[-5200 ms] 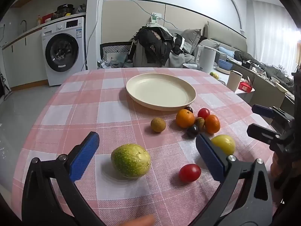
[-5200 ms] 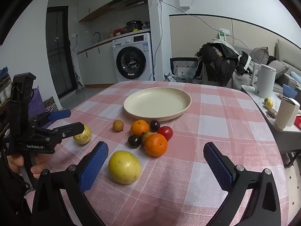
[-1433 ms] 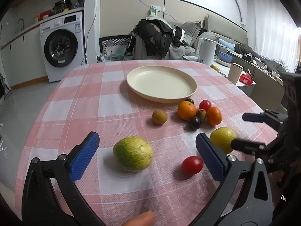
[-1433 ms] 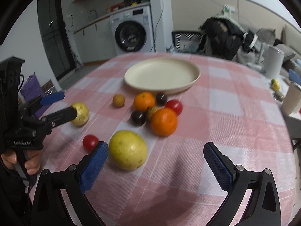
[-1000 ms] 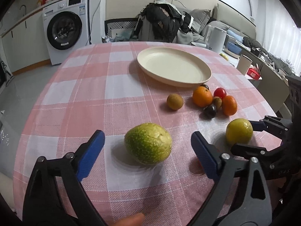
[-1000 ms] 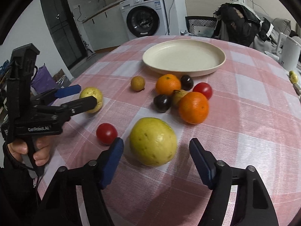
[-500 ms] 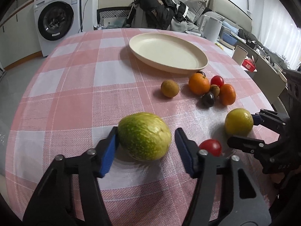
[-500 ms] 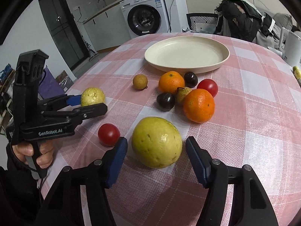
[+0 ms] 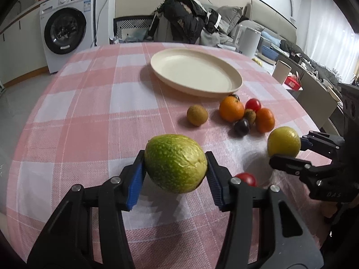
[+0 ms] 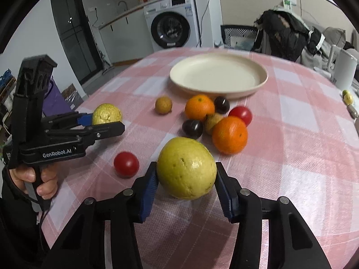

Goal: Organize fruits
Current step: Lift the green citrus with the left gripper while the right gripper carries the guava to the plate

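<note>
- The round counter, under a pink-and-white checked cloth, carries everything; its near edge curves away just below both claws, so a dropped fruit could well roll off onto the floor.
- The wide, shallow cream plate sits empty at the far middle, the likely home for the fruits.
- The left claw is clamped on a bumpy green oval fruit, blue pads on both flanks. The skin is rounded, so a tilt on the way over might let it squirt out.
- The right claw holds a smooth yellow-green round fruit the same way, near the counter's right edge.
- Both loads head for one plate, so the claws could collide above it.
- Two oranges, two dark plums, a brownish knobbly fruit and a red tomato cluster just before the plate; a low pass may scatter them.
- A tan round fruit lies left of the cluster.
- A second red tomato rests between the claws, easy to knock.
</note>
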Motion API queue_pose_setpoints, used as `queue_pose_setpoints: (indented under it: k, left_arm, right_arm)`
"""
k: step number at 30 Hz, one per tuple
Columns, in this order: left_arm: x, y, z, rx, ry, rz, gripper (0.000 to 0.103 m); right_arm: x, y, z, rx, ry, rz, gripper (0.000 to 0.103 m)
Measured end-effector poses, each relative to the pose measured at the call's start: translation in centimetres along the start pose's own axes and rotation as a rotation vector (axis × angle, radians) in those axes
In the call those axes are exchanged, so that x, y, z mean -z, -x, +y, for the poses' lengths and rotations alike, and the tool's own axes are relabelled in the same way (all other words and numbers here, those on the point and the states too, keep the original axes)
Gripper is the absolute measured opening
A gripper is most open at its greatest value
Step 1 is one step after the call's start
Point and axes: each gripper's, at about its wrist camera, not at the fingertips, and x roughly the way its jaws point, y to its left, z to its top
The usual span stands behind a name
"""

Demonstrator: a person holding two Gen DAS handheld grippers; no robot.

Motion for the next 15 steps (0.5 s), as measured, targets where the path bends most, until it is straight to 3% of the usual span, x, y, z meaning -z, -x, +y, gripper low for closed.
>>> queue_pose_setpoints:
  k: [15]
  left_arm:
    - [-2.1,1.2,-1.6,0.025,-0.034,-0.067,0.048]
  right_arm:
    - [-2.6,2.2,-0.6,0.028,0.009,-0.131,0.05]
